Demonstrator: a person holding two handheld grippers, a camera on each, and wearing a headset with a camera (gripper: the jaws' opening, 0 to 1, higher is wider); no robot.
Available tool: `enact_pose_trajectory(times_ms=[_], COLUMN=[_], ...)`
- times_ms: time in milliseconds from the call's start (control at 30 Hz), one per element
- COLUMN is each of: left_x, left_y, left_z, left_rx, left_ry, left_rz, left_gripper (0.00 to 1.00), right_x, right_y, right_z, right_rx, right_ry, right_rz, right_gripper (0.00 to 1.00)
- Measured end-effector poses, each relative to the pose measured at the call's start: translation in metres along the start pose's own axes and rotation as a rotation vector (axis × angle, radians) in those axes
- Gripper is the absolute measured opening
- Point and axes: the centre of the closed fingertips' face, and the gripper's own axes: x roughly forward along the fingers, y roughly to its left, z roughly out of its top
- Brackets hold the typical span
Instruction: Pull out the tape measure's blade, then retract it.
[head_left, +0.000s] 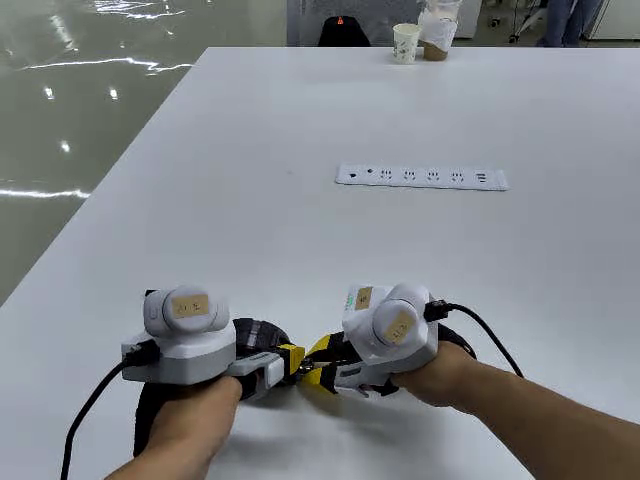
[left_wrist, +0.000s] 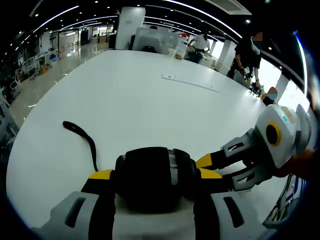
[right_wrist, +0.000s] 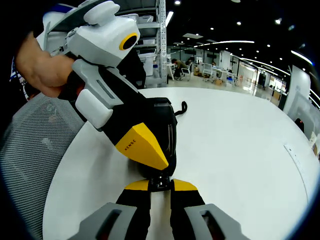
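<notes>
The weak spot is the small metal end hook (right_wrist: 160, 180) of the blade. Your right claw (head_left: 320, 363) is closed on it by the very tips of the yellow pads, and the pinch looks shallow. If you pull off-line from the blade slot, the hook will likely slide out. Any blade already drawn would then snap back into the housing.

The second risk is the black rounded tape measure (right_wrist: 162, 120) itself. Your left claw (left_wrist: 156, 175) is closed across its curved sides, and a curved body can rotate or squirt out of flat pads once the spring starts resisting. So draw straight and slowly, and do not let go all at once for the retraction. A freed blade whips back and could jerk the tape measure loose.

The black wrist strap (left_wrist: 82, 136) trails loose over the white surface (head_left: 400, 250) beyond the tape measure. It lies on the far side from the right claw, so I would not expect it to foul the pull.

The tape measure sits between the left claw's pads, low over the near part of the surface just in front of you. The right claw meets it head-on, touching at the hook, and no blade is visibly drawn out yet.
</notes>
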Motion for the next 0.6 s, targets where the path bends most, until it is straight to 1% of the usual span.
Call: enact_pose_trajectory(times_ms=[600], left_x=[-0.0003], left_y=[-0.0002], left_z=[0.0001], left_rx=[-0.004], left_ry=[-0.007], left_rz=[0.008], left_gripper=[0.59], right_x=[0.0015], right_y=[0.0005], right_z=[0.0017], right_rx=[-0.017], right_ry=[0.011], right_rz=[-0.004], right_gripper=[0.11])
